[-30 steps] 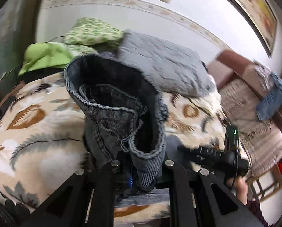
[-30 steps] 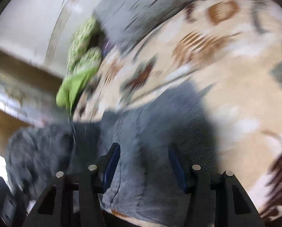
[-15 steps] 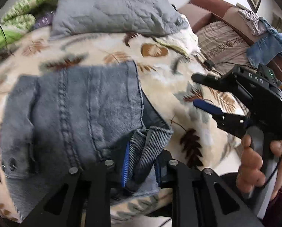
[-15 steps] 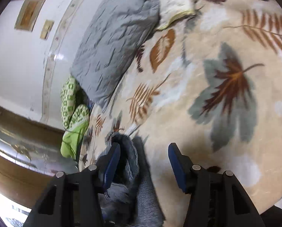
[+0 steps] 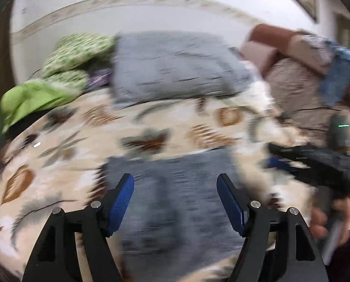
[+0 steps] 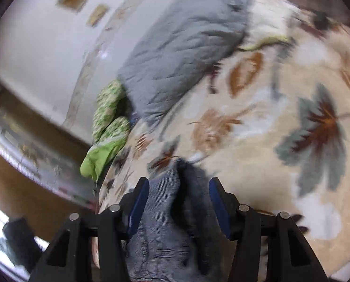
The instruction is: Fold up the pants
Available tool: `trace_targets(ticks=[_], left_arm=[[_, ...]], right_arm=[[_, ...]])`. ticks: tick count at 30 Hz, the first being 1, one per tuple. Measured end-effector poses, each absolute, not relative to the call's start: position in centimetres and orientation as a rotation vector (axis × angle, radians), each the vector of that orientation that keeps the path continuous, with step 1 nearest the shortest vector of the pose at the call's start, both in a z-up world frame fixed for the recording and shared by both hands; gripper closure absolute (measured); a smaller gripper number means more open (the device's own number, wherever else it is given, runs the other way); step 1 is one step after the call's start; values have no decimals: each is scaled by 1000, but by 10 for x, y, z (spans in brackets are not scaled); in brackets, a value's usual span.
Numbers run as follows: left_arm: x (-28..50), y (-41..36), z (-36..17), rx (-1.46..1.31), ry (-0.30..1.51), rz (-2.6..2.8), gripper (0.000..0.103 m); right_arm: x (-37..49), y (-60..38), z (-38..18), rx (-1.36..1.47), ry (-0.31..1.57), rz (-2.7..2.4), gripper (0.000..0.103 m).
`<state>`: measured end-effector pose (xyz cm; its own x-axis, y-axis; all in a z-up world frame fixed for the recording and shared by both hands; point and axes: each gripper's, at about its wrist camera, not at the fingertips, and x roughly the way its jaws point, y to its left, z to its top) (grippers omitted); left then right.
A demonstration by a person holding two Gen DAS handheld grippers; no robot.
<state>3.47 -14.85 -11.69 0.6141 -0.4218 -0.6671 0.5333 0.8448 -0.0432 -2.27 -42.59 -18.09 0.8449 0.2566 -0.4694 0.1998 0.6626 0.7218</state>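
Observation:
The folded grey-blue jeans [image 5: 175, 202] lie on the leaf-patterned bedspread [image 5: 64, 164], blurred by motion. My left gripper [image 5: 175, 178] hovers over them; its jaws are opening and stand wide, with the denim below the gap and neither pad pressing on it. In the left wrist view my right gripper [image 5: 272, 155] reaches in from the right, held by a hand [image 5: 320, 221]. In the right wrist view the right gripper [image 6: 179, 181] is open above a bunched edge of the jeans [image 6: 165, 225], which shows between its blue pads [image 6: 137, 206].
A grey quilted pillow [image 5: 175, 70] lies at the head of the bed against the white wall. Green cloths [image 5: 33, 98] are piled at the far left. A brown sofa [image 5: 292, 82] with a blue garment [image 5: 339, 80] stands to the right.
My left gripper has let go of the denim fold and spread its jaws; the jeans now lie flat on the bed. The right gripper has shifted, and denim now shows between its fingers.

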Motion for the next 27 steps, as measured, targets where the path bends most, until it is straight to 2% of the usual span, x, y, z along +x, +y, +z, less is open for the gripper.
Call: trace_targets(ticks=[8, 15, 22, 23, 27], left_arm=[[86, -110, -160, 162, 784, -369, 29], [116, -120, -174, 152, 780, -358, 29], [123, -138, -212, 245, 843, -358, 29], [124, -138, -215, 243, 848, -360, 28], [124, -143, -225, 299, 824, -348, 22]], right_arm=[[22, -373, -174, 765, 614, 188, 47], [51, -359, -181, 791, 647, 219, 47], [69, -365, -224, 793, 843, 25, 48], [70, -368, -231, 790, 873, -2, 53], [69, -373, -250, 793, 915, 7, 54]])
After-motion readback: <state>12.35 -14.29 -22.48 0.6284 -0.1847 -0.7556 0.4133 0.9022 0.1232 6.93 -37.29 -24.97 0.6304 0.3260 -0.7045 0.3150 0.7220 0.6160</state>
